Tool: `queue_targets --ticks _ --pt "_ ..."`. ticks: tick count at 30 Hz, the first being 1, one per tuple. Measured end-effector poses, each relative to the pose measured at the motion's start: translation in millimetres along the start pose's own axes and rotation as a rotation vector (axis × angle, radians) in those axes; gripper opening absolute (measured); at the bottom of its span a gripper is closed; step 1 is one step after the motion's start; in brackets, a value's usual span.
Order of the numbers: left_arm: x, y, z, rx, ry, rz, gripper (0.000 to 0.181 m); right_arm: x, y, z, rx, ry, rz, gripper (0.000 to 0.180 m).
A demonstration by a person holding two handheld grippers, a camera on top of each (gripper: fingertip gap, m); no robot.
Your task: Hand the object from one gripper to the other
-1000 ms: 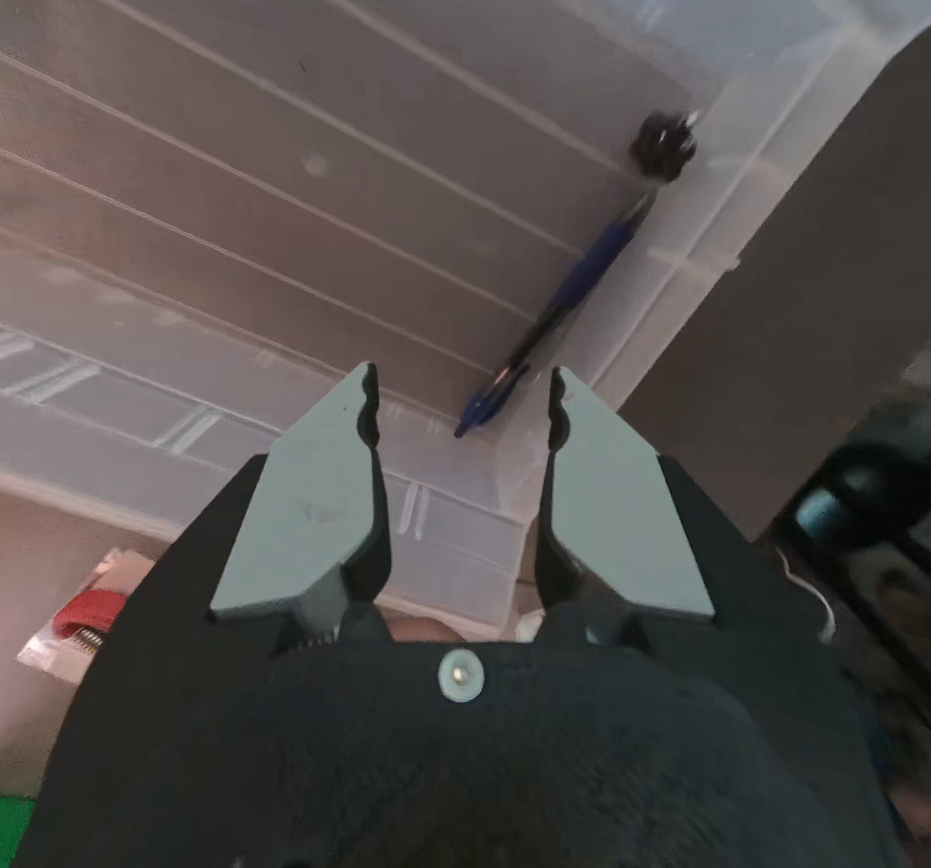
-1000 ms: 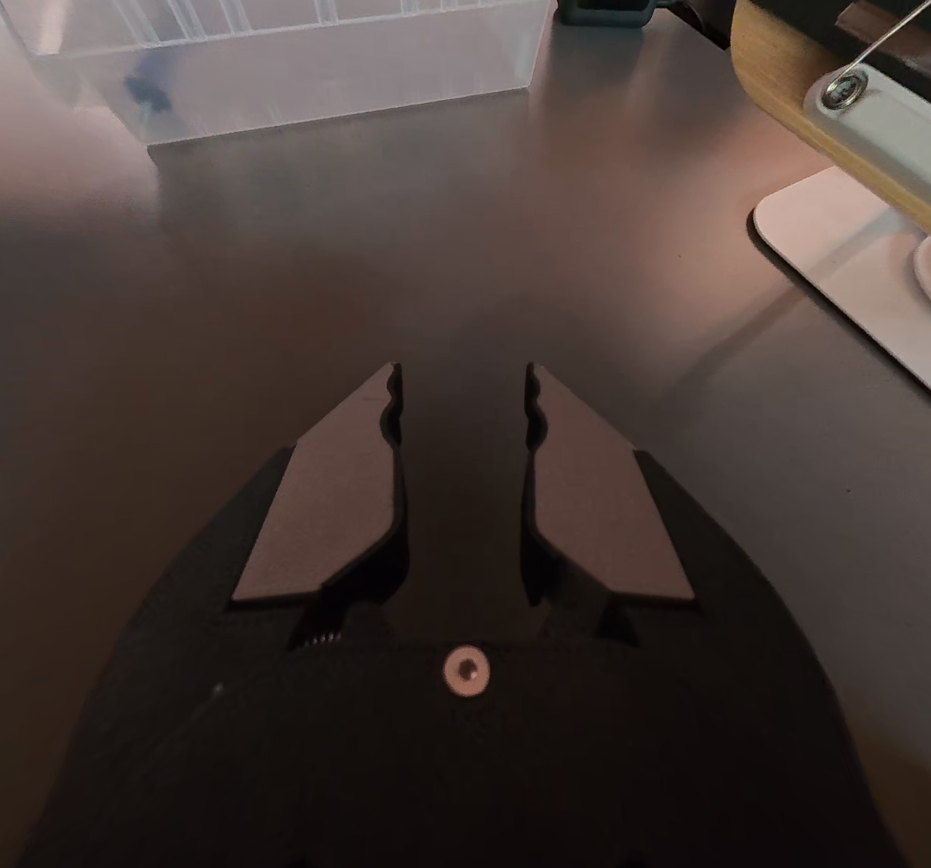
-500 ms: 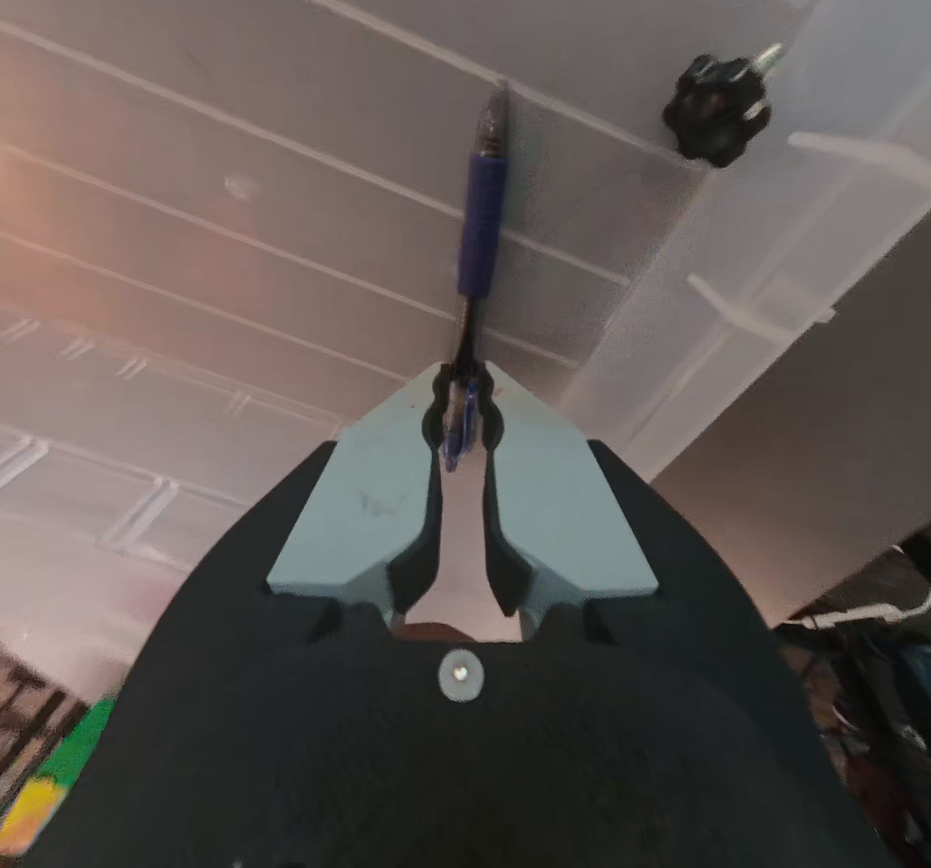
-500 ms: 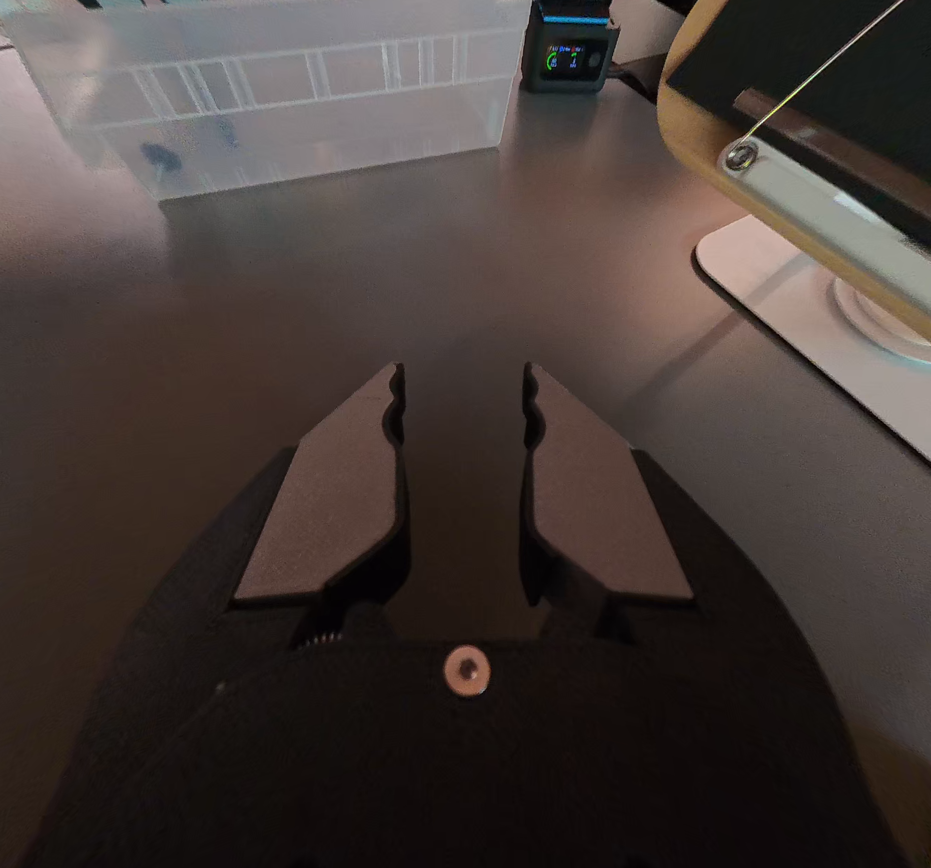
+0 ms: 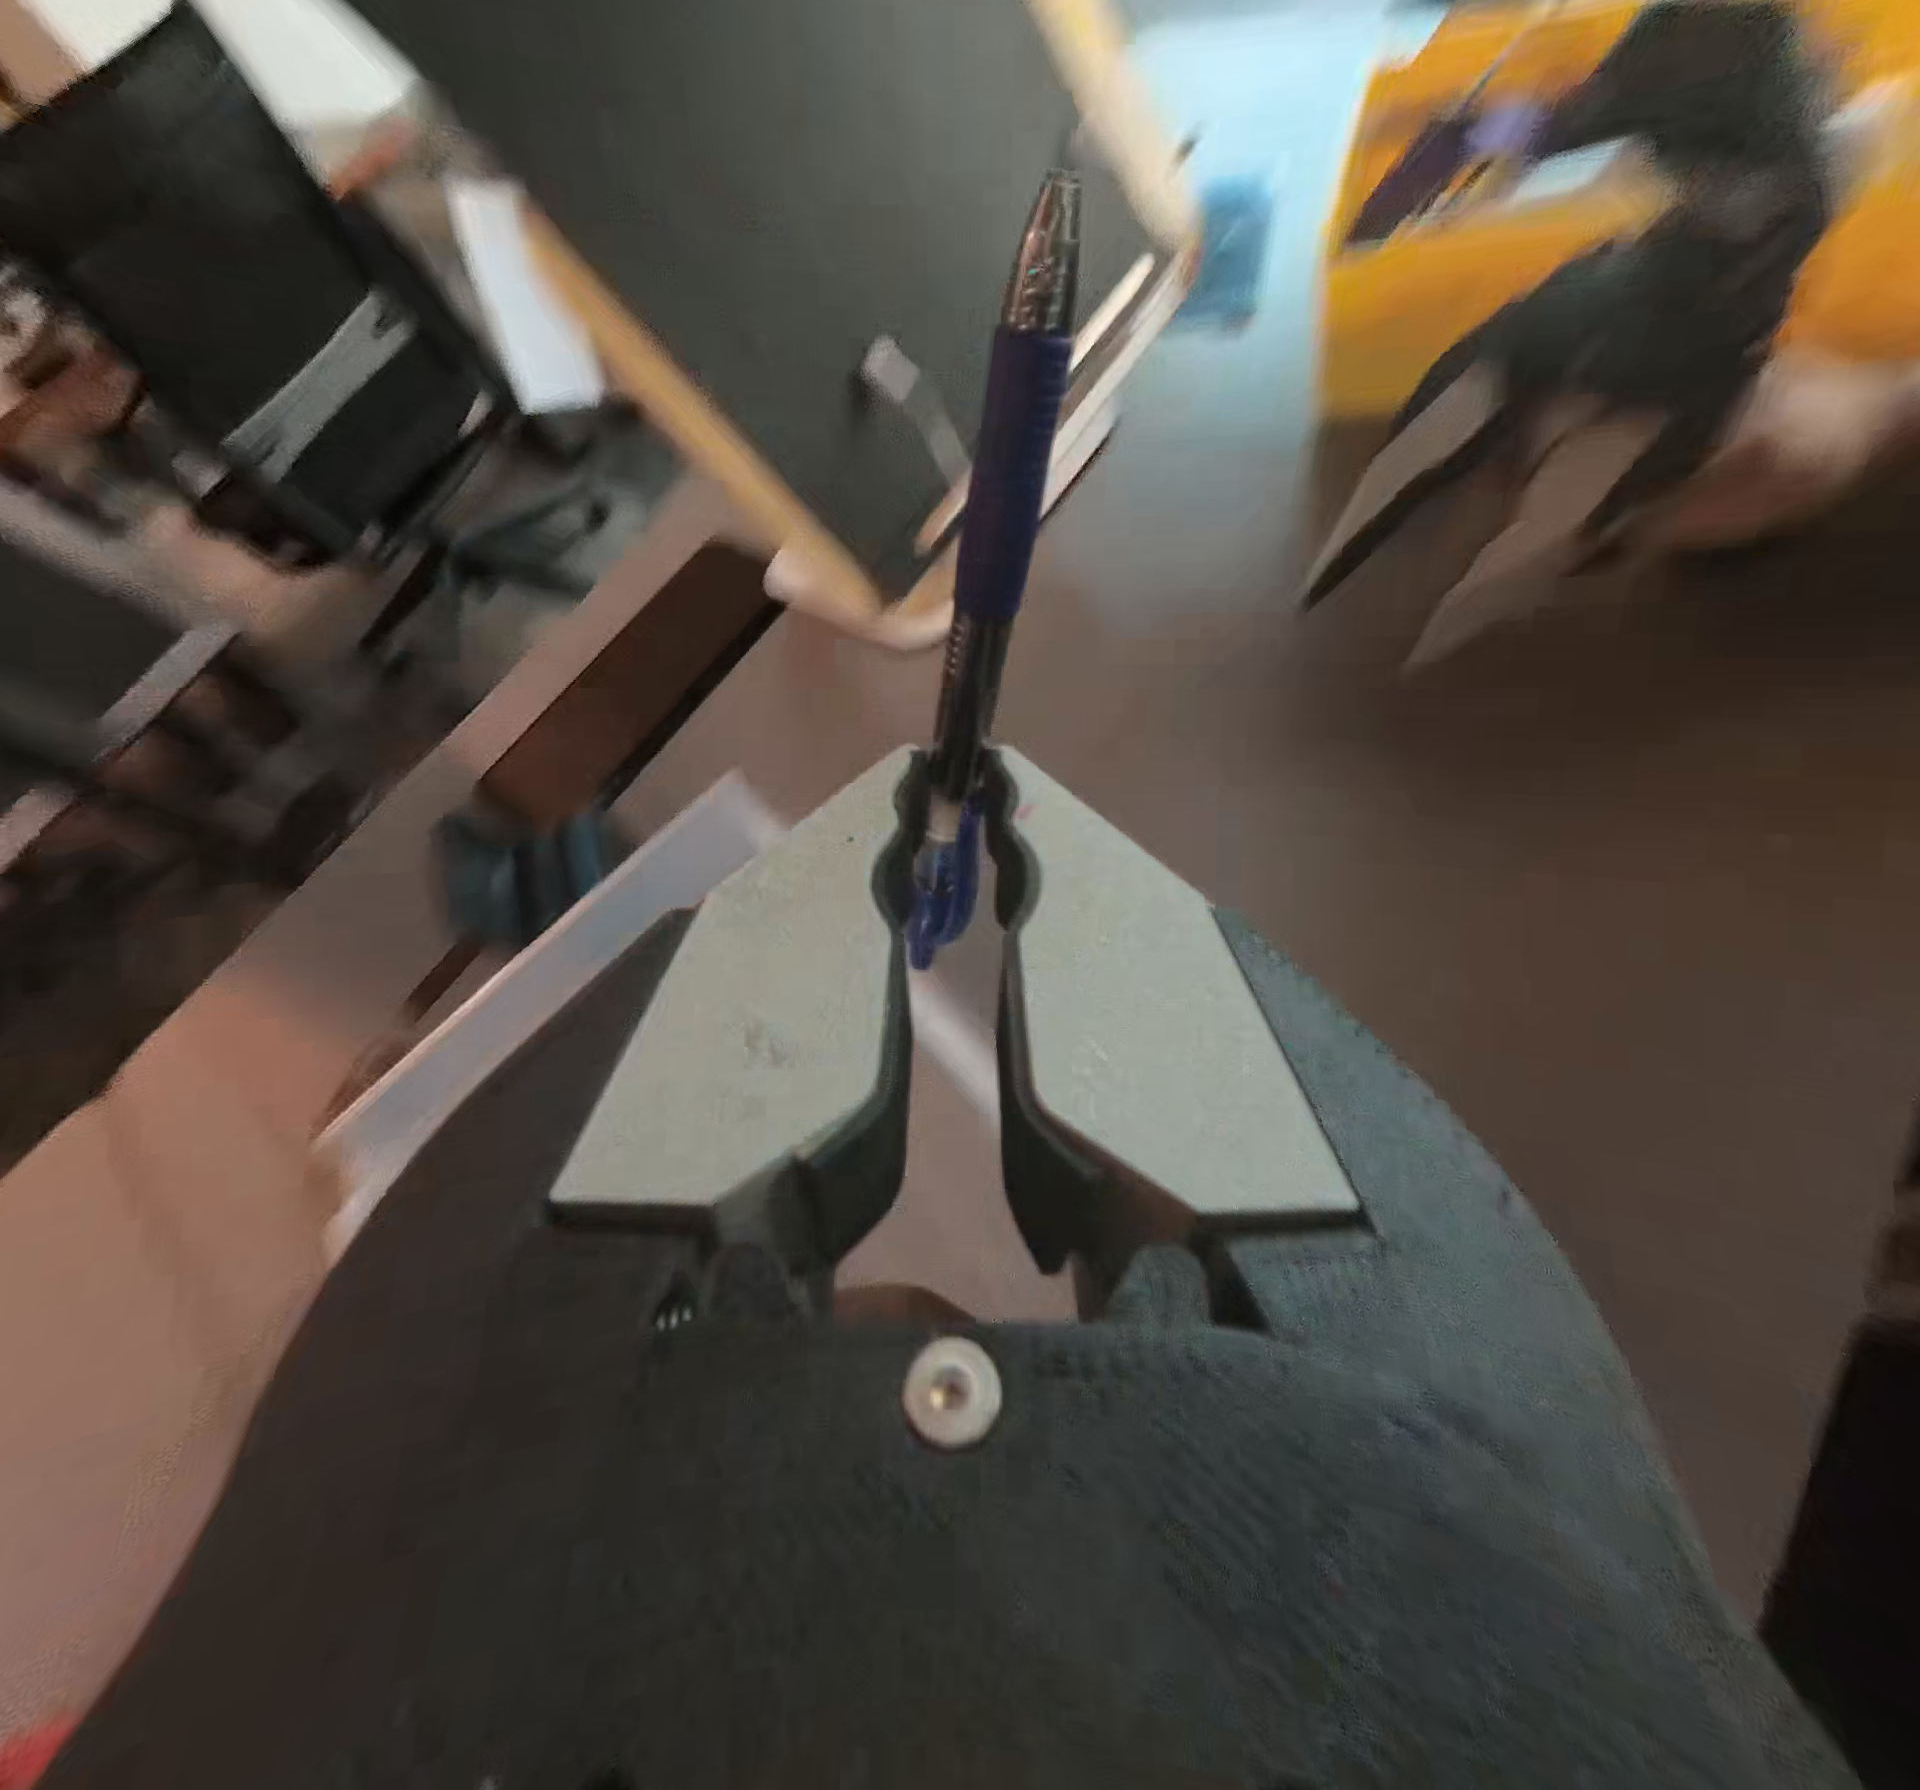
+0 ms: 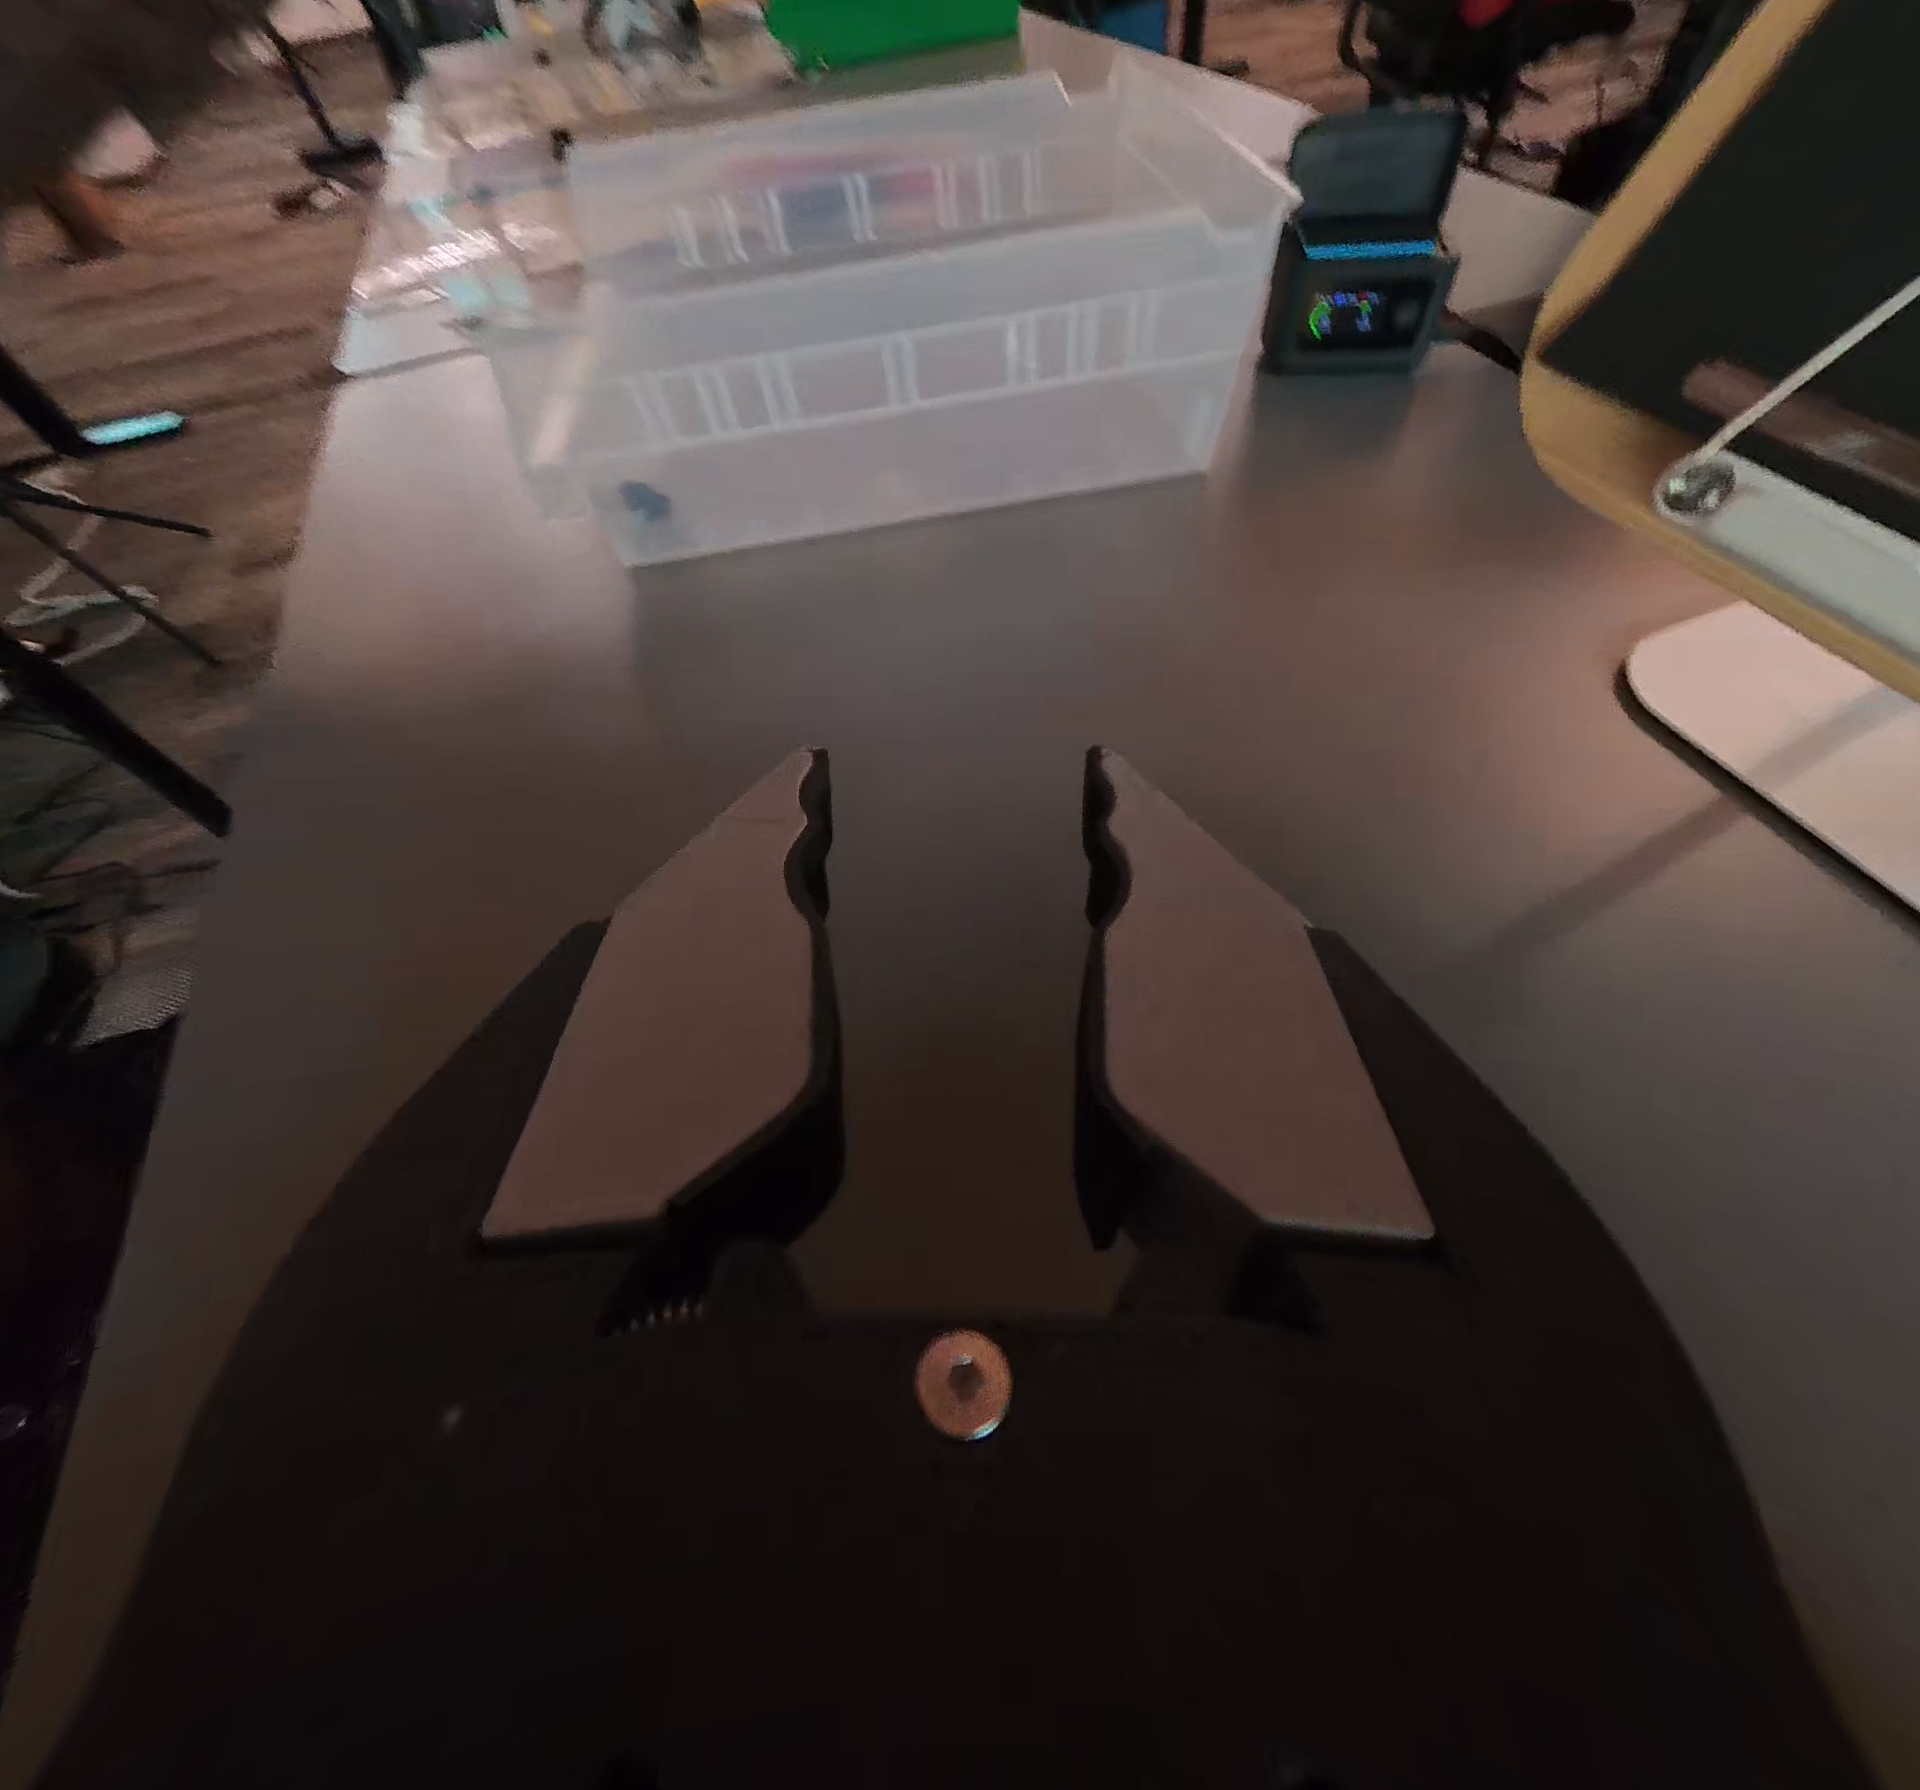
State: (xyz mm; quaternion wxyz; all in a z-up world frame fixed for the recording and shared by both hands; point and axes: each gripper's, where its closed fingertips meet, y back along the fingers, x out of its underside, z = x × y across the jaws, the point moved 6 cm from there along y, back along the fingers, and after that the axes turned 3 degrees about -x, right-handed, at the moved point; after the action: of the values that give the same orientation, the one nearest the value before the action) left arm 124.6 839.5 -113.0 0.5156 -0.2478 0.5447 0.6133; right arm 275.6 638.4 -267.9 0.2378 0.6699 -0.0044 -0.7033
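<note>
Two claws are in play, and only one carries anything: the left gripper (image 5: 954,784) is pinched tight on the clip end of a blue pen (image 5: 1006,452), which half a second ago still hung over the floor of the clear plastic bin (image 6: 894,410) and is now lifted clear of it. In the left wrist view the pen stands up the middle of the frame, tip toward the top, with the monitor (image 5: 727,213) behind it and the brown table (image 5: 1455,857) beneath; the whole background is smeared, so the left hand seems to be swinging fast. That means the pick-up is done and the carry toward the handover has begun. At the upper right of that view the right gripper (image 5: 1455,535) shows as a blurred pair of pale fingers, well apart from the pen. In its own view the right gripper (image 6: 956,784) has its fingers spread with nothing between them, held low over the table at the bottom centre of the frame and pointing toward the bin in the upper middle, where a small dark knob (image 6: 639,501) lies in a near corner. A small screen device (image 6: 1361,286) sits just beside the bin at the upper right. My guess is that the two claws must next turn toward each other.
</note>
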Motion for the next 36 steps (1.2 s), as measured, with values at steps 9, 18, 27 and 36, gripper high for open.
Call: queue_targets --ticks 9,18,27,36 --pt "-21 -124 -120 0.382 0.208 -0.28 0.006 -37 52 6 -0.148 0.017 -0.298 0.047" --pt "29 -187 -145 0.499 0.232 -0.31 0.007 -26 50 -7 -0.182 -0.042 -0.265 0.035" --pt "34 -183 -144 0.539 0.27 -0.276 0.008 -22 36 -4 -0.027 0.136 -0.186 0.007" --pt "37 -178 -132 0.576 0.384 -0.235 0.045 -16 40 -15 0.609 0.756 0.067 0.006"
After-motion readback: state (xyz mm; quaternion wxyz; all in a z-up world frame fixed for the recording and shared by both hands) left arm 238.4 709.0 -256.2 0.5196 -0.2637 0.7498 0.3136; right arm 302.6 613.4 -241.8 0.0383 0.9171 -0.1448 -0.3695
